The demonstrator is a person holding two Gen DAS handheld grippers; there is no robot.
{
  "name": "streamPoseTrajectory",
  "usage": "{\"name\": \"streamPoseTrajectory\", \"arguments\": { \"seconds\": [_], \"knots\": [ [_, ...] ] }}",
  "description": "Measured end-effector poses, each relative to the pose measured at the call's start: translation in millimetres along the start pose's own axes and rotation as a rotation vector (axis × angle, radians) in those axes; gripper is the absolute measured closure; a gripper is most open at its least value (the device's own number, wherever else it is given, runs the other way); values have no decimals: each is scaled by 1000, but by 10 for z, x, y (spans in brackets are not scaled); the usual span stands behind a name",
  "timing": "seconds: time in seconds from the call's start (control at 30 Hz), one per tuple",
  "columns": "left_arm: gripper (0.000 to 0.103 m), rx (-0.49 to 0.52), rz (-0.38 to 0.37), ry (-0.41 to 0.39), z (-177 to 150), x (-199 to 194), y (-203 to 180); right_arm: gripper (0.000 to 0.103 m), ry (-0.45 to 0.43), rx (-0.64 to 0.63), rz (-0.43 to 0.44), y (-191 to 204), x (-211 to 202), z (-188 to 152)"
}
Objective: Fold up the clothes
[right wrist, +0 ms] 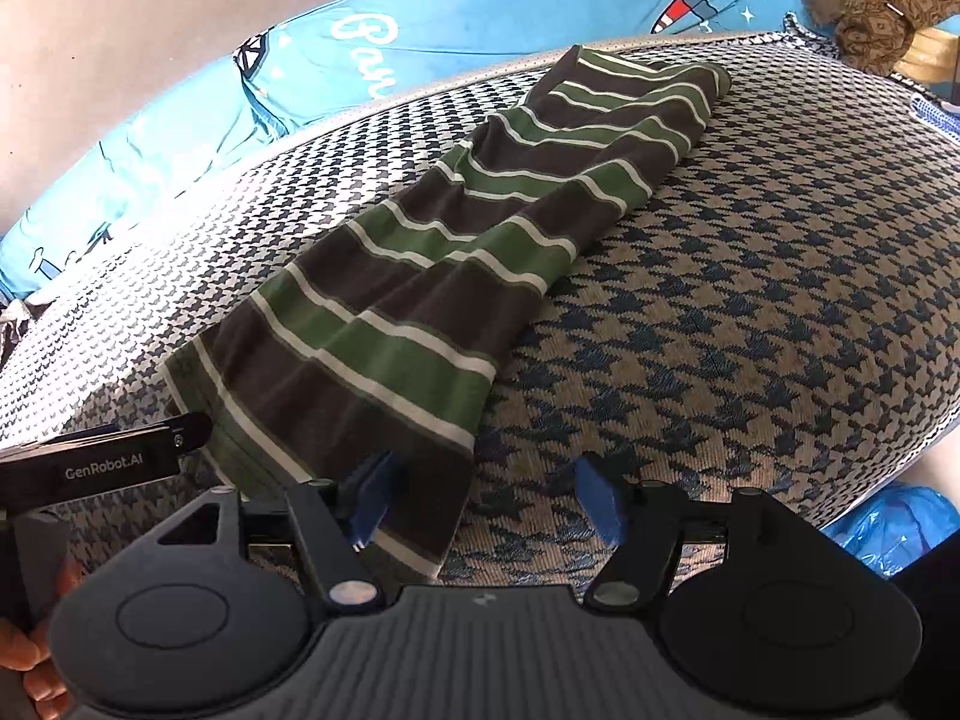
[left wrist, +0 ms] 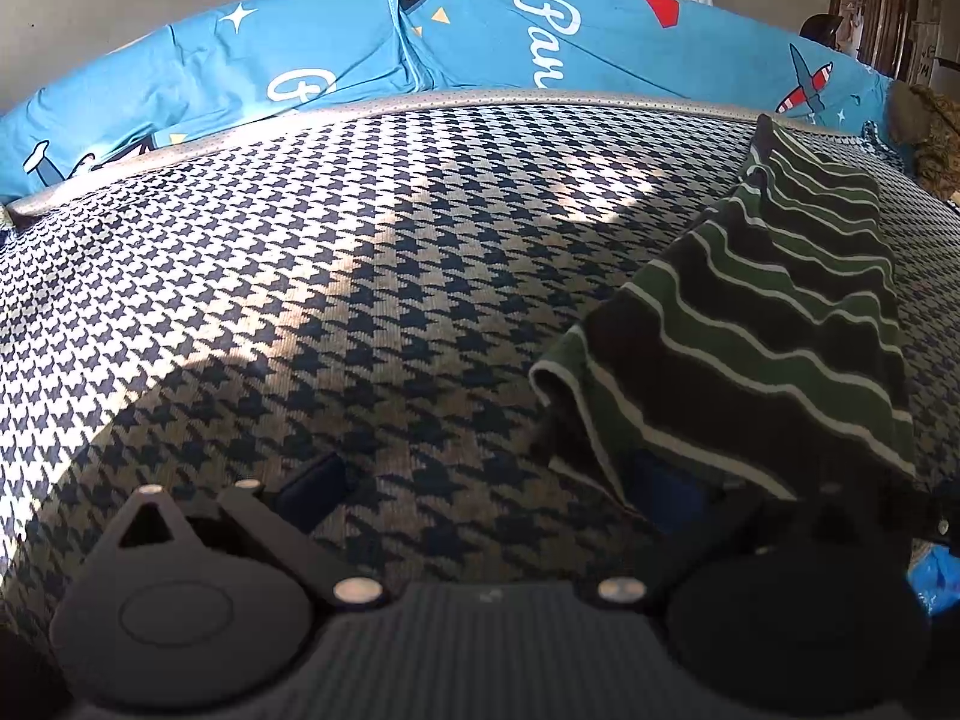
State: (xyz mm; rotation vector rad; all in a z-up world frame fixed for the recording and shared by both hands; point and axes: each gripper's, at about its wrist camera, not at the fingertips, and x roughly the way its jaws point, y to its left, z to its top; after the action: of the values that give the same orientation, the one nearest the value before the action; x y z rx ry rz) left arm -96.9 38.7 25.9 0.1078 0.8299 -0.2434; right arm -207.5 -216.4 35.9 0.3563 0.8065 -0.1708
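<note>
A striped garment (right wrist: pixel 456 252) in dark brown, green and thin white bands lies on a houndstooth-patterned cover (right wrist: pixel 780 300) spread over a raised, cushioned surface. In the right wrist view it is gathered into a long, narrow strip that runs from the near edge, close to the right gripper (right wrist: pixel 486 501), away toward the far right of the cover. Its surface is rumpled with lengthwise creases, and its near hem is a straight edge finished in white.

The right gripper is released: its two blue-padded fingers (right wrist: pixel 600 501) stand well apart, the left one touching or just over the garment's near corner, the other over bare houndstooth cloth. Nothing is clamped between them.

In the left wrist view the same garment (left wrist: pixel 750 324) rises on the right side, and its near end drapes over the right-hand finger of the left gripper (left wrist: pixel 498 492), hiding it. The other finger shows as a dark tip on the left, so the gap looks wide, but whether any cloth is pinched cannot be told. The right wrist view shows the left gripper's black body, marked "GenRobot.AI", just beside the garment's near left corner.

Behind the cover runs a bright blue printed sheet (left wrist: pixel 480 42) with white script, stars and aeroplanes. A brown patterned cloth (right wrist: pixel 876 6) is bunched at the far right corner, and a blue plastic bag (right wrist: pixel 900 528) lies lower right. Fingers of a hand (right wrist: pixel 30 660) show at the lower left edge.
</note>
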Motion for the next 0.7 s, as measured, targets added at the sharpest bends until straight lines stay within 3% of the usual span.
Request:
{"name": "streamPoseTrajectory", "arguments": {
  "seconds": [0.17, 0.53, 0.7],
  "knots": [
    [0, 6, 2, 7, -37, -34, 3, 37, -51, -41, 32, 46, -157, -73],
    [0, -3, -12, 34, -35, -65, 32, 37, -136, -374, 148, 589, -262, -262],
    [0, -46, -43, 56, 21, -67, 103, 38, -135, -461, 139, 757, -171, -335]
  ]
}}
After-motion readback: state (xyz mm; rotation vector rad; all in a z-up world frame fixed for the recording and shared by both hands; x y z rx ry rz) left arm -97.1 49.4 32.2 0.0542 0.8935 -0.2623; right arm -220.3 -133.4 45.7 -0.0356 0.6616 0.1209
